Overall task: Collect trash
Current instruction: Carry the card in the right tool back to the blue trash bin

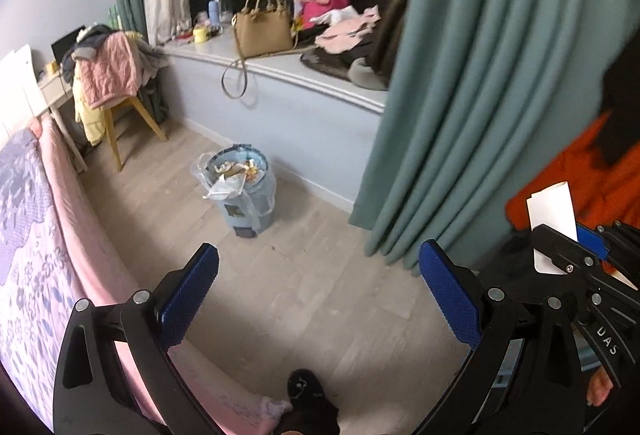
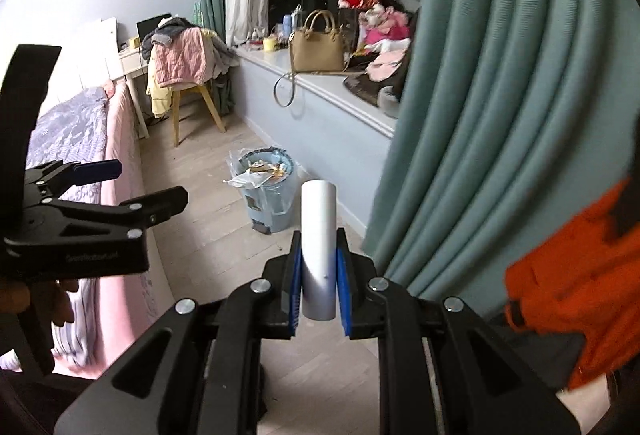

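Right gripper [image 2: 318, 275] clamps a white tube [image 2: 319, 235] well short of the bin [image 2: 276, 203]; left gripper [image 1: 316, 299] gapes wide, empty. Carry the tube over the overfull rim before releasing.

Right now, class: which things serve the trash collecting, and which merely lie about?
For the job: white paper tube clamped in the right tool; overfull pale blue trash bin; open left tool.

Lying about: tan leather handbag; pink quilted jacket on chair.
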The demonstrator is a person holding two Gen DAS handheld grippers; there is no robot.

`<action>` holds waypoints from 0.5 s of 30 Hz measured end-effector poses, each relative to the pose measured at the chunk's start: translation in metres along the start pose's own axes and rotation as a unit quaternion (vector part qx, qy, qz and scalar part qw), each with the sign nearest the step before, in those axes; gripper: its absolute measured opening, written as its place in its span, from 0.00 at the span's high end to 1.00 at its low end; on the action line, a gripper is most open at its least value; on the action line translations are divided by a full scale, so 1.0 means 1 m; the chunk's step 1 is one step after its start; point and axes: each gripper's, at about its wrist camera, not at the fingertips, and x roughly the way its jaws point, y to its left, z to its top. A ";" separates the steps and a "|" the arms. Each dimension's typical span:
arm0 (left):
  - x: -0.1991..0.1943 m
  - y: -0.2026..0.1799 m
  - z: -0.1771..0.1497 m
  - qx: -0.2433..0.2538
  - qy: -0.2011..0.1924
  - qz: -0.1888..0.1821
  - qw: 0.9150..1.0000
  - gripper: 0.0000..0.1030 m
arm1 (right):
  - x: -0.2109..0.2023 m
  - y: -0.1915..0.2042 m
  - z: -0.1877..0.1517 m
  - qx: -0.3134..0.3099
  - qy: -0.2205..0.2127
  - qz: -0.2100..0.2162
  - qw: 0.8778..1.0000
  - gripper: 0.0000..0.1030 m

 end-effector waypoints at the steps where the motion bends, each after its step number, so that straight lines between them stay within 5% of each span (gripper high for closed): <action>1: 0.007 0.012 0.013 0.001 -0.005 -0.011 1.000 0.06 | 0.007 0.002 0.010 -0.004 -0.001 0.000 1.000 0.85; 3: 0.019 0.031 0.031 0.008 -0.034 -0.025 0.999 0.06 | 0.024 0.008 0.032 -0.014 -0.006 -0.004 1.000 0.85; 7: 0.046 0.055 0.056 0.024 -0.015 -0.013 1.000 0.06 | 0.068 0.020 0.068 -0.021 0.009 0.008 1.000 0.85; 15: 0.104 0.111 0.100 -0.062 0.013 0.005 0.998 0.06 | 0.146 0.028 0.132 -0.076 0.019 0.048 0.996 0.85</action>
